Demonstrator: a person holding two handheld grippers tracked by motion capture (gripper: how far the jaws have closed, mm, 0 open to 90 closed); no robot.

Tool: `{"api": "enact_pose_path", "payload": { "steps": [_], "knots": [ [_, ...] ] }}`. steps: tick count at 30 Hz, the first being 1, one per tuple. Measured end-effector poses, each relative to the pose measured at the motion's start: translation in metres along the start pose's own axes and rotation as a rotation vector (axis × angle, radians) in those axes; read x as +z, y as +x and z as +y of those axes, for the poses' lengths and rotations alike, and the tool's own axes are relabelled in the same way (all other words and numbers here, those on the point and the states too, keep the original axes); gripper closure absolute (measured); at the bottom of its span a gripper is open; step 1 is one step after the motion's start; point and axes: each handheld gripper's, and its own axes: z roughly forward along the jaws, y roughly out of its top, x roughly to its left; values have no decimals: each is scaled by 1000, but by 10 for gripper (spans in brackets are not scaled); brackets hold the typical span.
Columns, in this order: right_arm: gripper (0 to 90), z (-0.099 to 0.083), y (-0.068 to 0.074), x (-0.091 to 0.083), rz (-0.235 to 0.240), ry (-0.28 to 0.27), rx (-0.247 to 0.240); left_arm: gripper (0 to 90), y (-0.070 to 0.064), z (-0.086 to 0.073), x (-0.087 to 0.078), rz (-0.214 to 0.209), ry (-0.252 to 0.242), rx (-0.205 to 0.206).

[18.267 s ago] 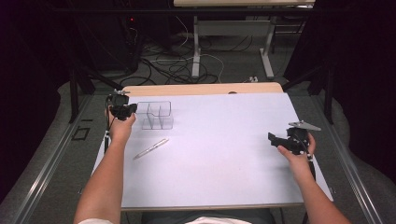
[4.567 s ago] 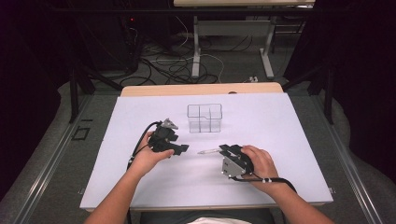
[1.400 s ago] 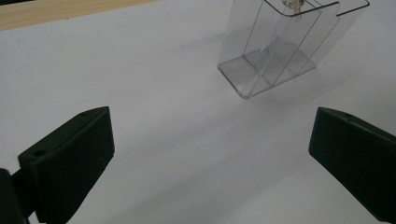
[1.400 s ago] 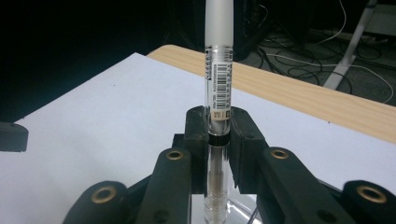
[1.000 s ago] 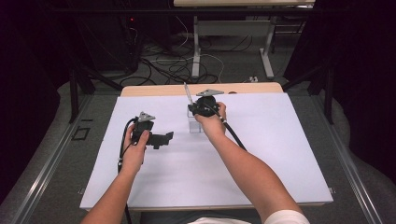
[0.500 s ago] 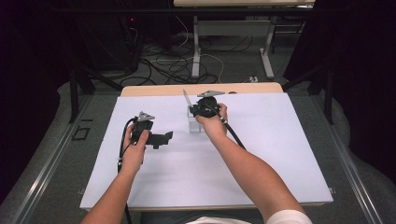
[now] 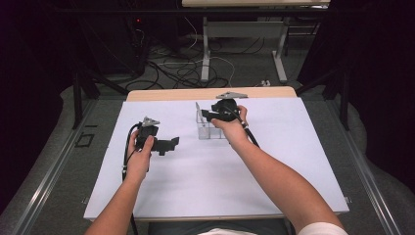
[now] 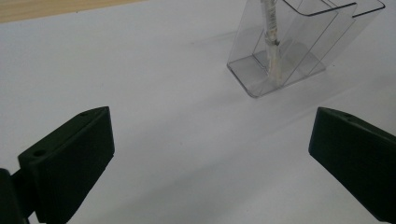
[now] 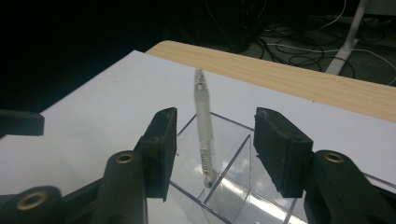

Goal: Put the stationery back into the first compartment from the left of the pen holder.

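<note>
A clear plastic organizer [image 7: 209, 132] with several compartments stands on the white table [image 7: 195, 191], back of centre. A whitish pen [image 7: 197, 111] stands tilted in its left compartment. My right gripper [image 7: 204, 116] hovers just over the organizer. In the right gripper view it [image 9: 215, 140] is open, with the pen [image 9: 204, 135] between the jaws and touching neither, its tip down in the organizer [image 9: 238, 186]. My left gripper [image 7: 172, 143] is held open to the left of the organizer. In the left gripper view it [image 8: 210, 140] is empty, facing the organizer [image 8: 299, 51] and pen [image 8: 272, 51].
A wooden table edge [image 7: 210, 93] runs along the back of the white sheet. Beyond it lie cables [image 7: 186, 68] and table legs [image 7: 205, 54] on the floor. A dark frame rail [image 7: 44, 186] flanks the table's left side.
The organizer came from the back left to back centre, and the pen, once flat on the table, now stands in it. Over the last second both grippers barely moved.
</note>
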Motion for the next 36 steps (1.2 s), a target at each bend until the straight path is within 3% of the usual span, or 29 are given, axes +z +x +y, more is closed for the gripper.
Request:
{"api": "enact_pose_path", "payload": {
  "steps": [3, 9, 14, 19, 24, 27, 32, 36],
  "knots": [
    [360, 2, -6, -7, -6, 4, 21, 2, 1, -1, 0, -2, -6, 0],
    [177, 3, -17, -23, -32, 82, 38, 2, 5, -2, -2, 4, -6, -18],
    [150, 2, -29, -36, -89, 95, -11, 2, 9, -2, -5, 16, -19, -33],
    [133, 3, -43, -49, -144, 94, -13, 2, 14, -3, -7, 24, -23, -46],
    [0, -3, -58, -63, -198, 101, -47, 2, 18, -4, -9, 31, -27, -52],
    [0, -9, -66, -71, -212, 116, -58, 2, 21, -5, -10, 34, -31, -70],
    [0, -19, -79, -85, -206, 107, -9, 2, 28, -7, -12, 49, -41, -88],
    [0, -24, -90, -98, -216, 95, 1, 2, 32, -8, -14, 56, -41, -105]
  ]
}}
